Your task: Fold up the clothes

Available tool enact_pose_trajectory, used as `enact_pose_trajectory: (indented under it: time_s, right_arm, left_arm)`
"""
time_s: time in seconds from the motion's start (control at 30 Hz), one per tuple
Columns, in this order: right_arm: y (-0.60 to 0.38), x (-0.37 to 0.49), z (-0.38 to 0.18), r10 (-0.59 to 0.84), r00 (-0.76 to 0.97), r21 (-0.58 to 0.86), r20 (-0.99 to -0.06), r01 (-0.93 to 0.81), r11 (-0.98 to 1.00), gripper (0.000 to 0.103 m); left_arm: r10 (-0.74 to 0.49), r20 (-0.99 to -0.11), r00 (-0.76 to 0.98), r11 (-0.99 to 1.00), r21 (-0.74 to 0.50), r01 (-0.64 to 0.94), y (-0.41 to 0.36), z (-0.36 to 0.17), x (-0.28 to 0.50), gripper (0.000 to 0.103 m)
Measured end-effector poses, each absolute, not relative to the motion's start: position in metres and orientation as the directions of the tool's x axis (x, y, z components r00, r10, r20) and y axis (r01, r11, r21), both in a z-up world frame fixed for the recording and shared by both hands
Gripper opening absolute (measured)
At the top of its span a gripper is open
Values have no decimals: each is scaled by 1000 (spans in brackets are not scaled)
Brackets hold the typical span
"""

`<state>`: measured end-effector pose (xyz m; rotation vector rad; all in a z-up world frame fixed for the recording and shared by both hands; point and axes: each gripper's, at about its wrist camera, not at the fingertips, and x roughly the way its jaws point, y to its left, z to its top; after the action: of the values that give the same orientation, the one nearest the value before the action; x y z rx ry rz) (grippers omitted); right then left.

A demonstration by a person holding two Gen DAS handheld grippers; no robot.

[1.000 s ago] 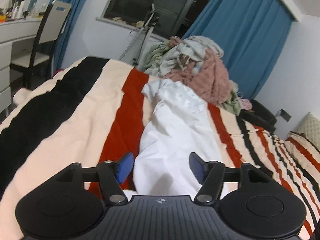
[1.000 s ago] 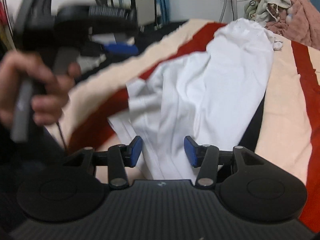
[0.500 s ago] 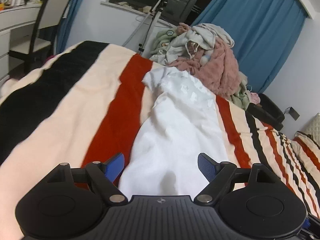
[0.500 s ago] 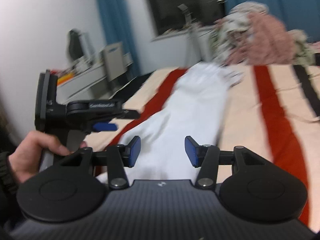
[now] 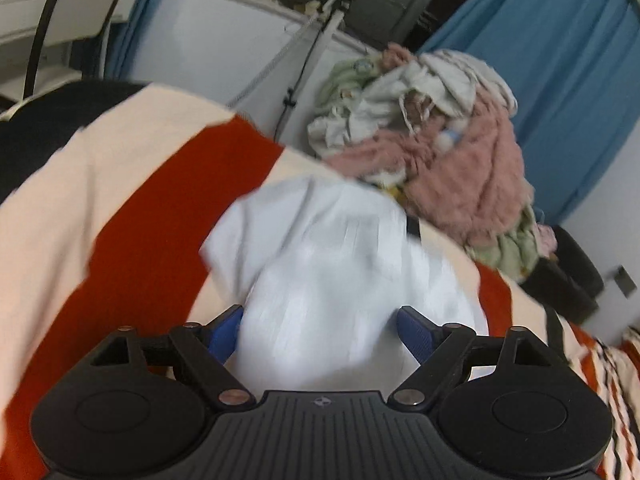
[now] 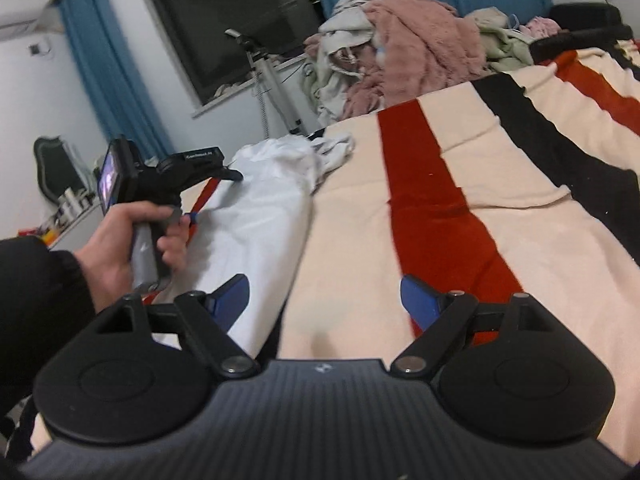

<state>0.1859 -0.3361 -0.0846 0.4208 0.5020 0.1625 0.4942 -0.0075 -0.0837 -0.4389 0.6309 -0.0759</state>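
A white garment (image 5: pixel 328 268) lies lengthwise on the striped blanket (image 5: pixel 120 216), blurred in the left wrist view. My left gripper (image 5: pixel 320 330) hovers over its middle, open, its blue pads on either side of the cloth without closing on it. In the right wrist view the same white garment (image 6: pixel 260 216) stretches along the left. My right gripper (image 6: pixel 325 300) is open over bare cream blanket (image 6: pixel 520 208), its left pad just over the garment's edge. A hand (image 6: pixel 132 244) holds the left gripper's handle above the cloth.
A heap of pink, grey and green clothes (image 5: pixel 436 140) is piled at the far end of the bed (image 6: pixel 404 48). Behind it are a dark window, blue curtains and a white stand (image 6: pixel 272 80). A dark sleeve (image 6: pixel 36 296) fills the lower left.
The left gripper has moved forward along the white garment toward its far end. The right gripper has opened wide and swung right, off the garment and over the blanket.
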Motion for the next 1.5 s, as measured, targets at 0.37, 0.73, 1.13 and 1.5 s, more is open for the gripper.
enact_pose_trajectory:
  time_s: [0.37,0.73,1.13,1.5]
  right_arm:
    - [-382,199,-93,91,904,488,-418,139,862,84]
    - [-433,150,-53,-36,941,500,-337,212,840,85]
    - [-473,114,-62,-36,915,686,-401,326,650,80]
    - [-471,147,-107,-24,857,711,-515,443,546,80]
  left_arm:
    - [-184,-390,902,953,155,261,-130,-29,431,13]
    - [-457,-494,740,656,375,655,-247,-78,167,13]
    - [-514,-594,619,688,145,711,-174,-83,130,58]
    - [-556,-586,589,717,20,696,-199,-22,264,73]
